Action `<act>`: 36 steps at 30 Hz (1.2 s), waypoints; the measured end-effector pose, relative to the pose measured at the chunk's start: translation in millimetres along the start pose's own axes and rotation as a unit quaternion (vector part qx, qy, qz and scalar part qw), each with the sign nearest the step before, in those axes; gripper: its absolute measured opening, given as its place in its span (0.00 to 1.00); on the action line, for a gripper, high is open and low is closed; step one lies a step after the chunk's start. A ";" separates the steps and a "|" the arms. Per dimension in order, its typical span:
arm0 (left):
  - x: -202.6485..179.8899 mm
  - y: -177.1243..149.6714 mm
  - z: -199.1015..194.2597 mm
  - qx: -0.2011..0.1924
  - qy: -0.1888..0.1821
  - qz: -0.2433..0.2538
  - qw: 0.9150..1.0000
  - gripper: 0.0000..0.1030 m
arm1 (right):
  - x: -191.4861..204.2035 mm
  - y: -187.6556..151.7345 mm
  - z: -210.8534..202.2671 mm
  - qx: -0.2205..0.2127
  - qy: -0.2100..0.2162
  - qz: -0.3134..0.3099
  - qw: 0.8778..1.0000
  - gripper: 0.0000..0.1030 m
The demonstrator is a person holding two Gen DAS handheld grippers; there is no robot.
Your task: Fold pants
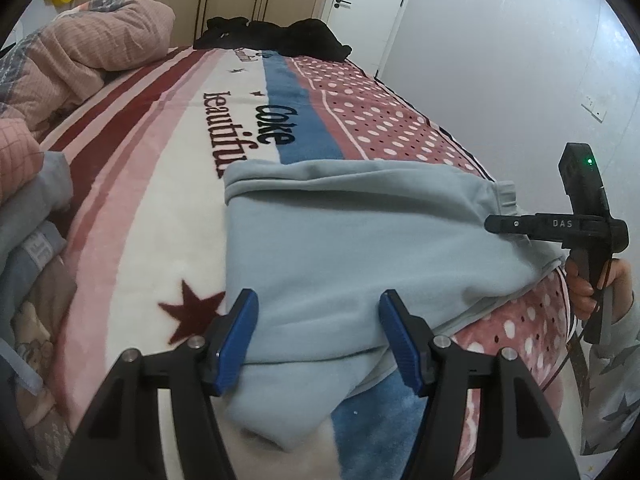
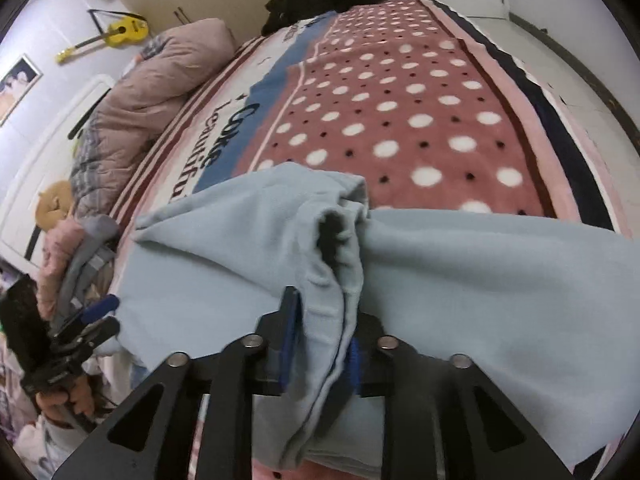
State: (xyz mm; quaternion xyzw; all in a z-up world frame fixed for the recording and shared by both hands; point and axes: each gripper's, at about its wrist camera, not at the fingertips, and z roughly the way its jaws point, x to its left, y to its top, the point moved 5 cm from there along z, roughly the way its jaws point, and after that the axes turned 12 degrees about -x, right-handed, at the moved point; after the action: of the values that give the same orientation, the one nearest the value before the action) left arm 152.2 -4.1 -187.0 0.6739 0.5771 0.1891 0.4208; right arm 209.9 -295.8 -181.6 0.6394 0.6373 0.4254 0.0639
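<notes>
The right hand-held gripper [image 2: 320, 336] is pinching a bunched fold of the pants [image 2: 480, 280], narrowly parted, carrying it over. The left hand-held gripper [image 1: 316, 336] is hovering wide and empty over them on the bed [image 1: 160, 208].

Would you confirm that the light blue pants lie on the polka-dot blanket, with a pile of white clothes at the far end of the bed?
Not quite: the clothes piled at the far end of the bed are black, not white, as the left wrist view shows. The rest holds: the light blue pants do lie on the polka-dot blanket.
</notes>
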 end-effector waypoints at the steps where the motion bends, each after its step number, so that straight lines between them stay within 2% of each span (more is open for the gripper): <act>1: 1.0 0.3 -1.7 -0.002 -0.002 0.000 1.000 0.58 | -0.6 1.8 -3.8 -0.004 0.000 0.000 1.000 0.26; 5: 6.9 2.1 -7.5 -0.009 -0.003 -0.006 1.000 0.58 | -1.9 23.5 -35.2 -0.054 -0.026 -0.020 0.998 0.39; 8: 13.8 2.4 -7.9 -0.015 -0.004 -0.021 1.000 0.58 | 22.2 39.7 -52.1 -0.084 -0.006 -0.057 0.995 0.39; 11: 20.2 -2.0 -4.7 -0.012 -0.001 -0.034 0.999 0.58 | 67.5 46.4 -46.7 -0.077 0.025 -0.115 0.990 0.40; 12: 22.1 -3.8 -4.4 -0.012 -0.001 -0.038 0.999 0.58 | 86.2 45.7 -38.4 -0.067 0.036 -0.139 0.987 0.46; 14: 26.1 -6.8 -4.4 -0.012 -0.003 -0.048 0.999 0.58 | 125.1 40.8 -16.4 -0.048 0.053 -0.195 0.978 0.52; 19: 38.5 -2.1 -5.1 -0.019 -0.007 -0.063 0.998 0.58 | 195.3 23.2 46.8 0.003 0.073 -0.299 0.951 0.51; 21: 45.1 4.1 -2.8 -0.022 -0.013 -0.069 0.997 0.58 | 211.6 15.2 70.9 0.016 0.066 -0.331 0.941 0.51; 24: 54.8 11.5 6.9 -0.014 -0.034 -0.083 0.996 0.57 | 224.2 10.9 97.3 0.029 0.066 -0.353 0.933 0.50; 26: 60.2 13.7 18.5 -0.002 -0.040 -0.087 0.995 0.48 | 229.2 9.2 111.8 0.033 0.059 -0.368 0.928 0.49; 27: 61.1 13.6 23.7 0.005 -0.042 -0.088 0.995 0.38 | 229.9 8.3 118.7 0.036 0.053 -0.376 0.924 0.49; 28: 62.1 13.3 29.2 0.012 -0.043 -0.089 0.995 0.30 | 231.0 8.1 123.8 0.039 0.050 -0.382 0.922 0.48; 32: 62.2 10.7 45.5 0.030 -0.061 -0.093 0.993 0.15 | 236.8 4.5 138.4 0.049 0.052 -0.402 0.913 0.33; 35: 57.4 9.7 44.5 0.027 -0.063 -0.081 0.994 0.09 | 235.0 6.1 147.2 0.059 0.053 -0.392 0.917 0.07; 36: 55.2 9.5 42.6 0.025 -0.061 -0.073 0.995 0.08 | 234.2 8.8 148.0 0.056 0.052 -0.385 0.920 0.06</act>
State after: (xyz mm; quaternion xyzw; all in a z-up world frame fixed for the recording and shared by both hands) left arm 204.1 32.9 -216.7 0.6504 0.6025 0.1024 0.4511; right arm 268.4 -25.7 -161.0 0.3242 0.8594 0.3642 0.1538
